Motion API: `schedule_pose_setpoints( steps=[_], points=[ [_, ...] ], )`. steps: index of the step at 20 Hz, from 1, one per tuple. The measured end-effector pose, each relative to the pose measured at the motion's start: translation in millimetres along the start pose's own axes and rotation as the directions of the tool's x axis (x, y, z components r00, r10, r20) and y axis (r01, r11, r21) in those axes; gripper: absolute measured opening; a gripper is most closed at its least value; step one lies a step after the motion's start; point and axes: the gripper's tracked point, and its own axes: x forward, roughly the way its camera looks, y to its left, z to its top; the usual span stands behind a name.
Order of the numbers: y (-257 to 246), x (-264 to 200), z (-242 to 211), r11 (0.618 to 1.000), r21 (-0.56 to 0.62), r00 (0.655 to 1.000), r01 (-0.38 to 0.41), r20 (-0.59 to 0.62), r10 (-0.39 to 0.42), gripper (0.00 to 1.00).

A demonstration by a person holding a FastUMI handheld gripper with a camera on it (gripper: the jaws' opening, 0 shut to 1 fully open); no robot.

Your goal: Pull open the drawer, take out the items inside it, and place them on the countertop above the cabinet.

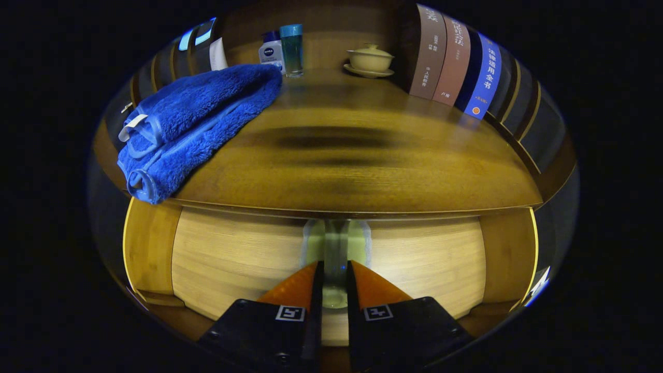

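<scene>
**Gripper at the drawer handle**

We see our gripper (334, 274) with jaws nearly together, pinching the pale handle (335, 243) on the closed drawer (233, 259). Above, the countertop (362, 155) carries a blue towel (197, 119), bottles (282, 49), a lidded cup (370, 58) and books (456, 67).

Dim warm light, a soft shadow band across the countertop (336, 140), fisheye-bent edges.
</scene>
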Motion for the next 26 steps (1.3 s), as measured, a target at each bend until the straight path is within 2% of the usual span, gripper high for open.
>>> schedule_pose_setpoints(
  steps=[5,9,12,16,19,22,26],
  points=[
    [6,-26,0,0.997,0.051,0.998,-0.058,-0.01,0.059,0.26],
    [-1,-54,2,0.997,0.031,0.998,-0.068,0.003,0.068,0.26],
    [2,-83,4,0.989,0.082,0.993,-0.121,0.013,0.121,0.26],
    [0,-131,25,0.985,0.075,0.986,-0.157,0.066,0.152,0.26],
    [1,-153,56,0.984,0.076,0.98,-0.163,0.126,0.153,0.26],
    [-5,-144,95,0.993,0.05,0.978,-0.111,0.184,0.1,0.26],
    [-9,-102,132,0.997,0.053,0.982,-0.065,0.183,0.054,0.26]
  ],
)
